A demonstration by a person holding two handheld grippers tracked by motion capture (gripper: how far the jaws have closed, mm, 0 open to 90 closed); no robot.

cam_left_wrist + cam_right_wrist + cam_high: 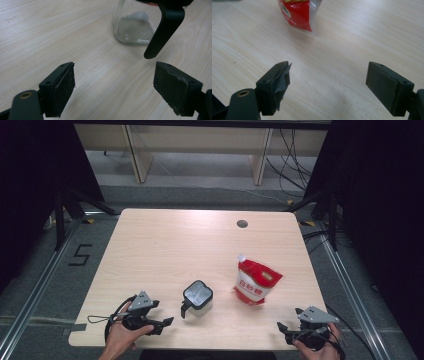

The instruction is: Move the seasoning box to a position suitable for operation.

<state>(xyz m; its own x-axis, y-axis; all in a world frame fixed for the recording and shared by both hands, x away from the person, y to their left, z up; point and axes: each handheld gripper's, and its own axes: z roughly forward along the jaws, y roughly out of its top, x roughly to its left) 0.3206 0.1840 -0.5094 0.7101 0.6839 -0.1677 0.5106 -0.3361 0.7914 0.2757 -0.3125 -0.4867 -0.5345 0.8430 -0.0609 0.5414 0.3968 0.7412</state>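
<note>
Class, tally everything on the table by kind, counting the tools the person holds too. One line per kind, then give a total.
Glass jug with black handle: 1
Red and white pouch: 1
Hand-held grippers, left and right, both open with nothing between the jaws: 2
Total: 4

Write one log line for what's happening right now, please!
left gripper: open, near glass jug | right gripper: open, near red pouch | nothing held
</note>
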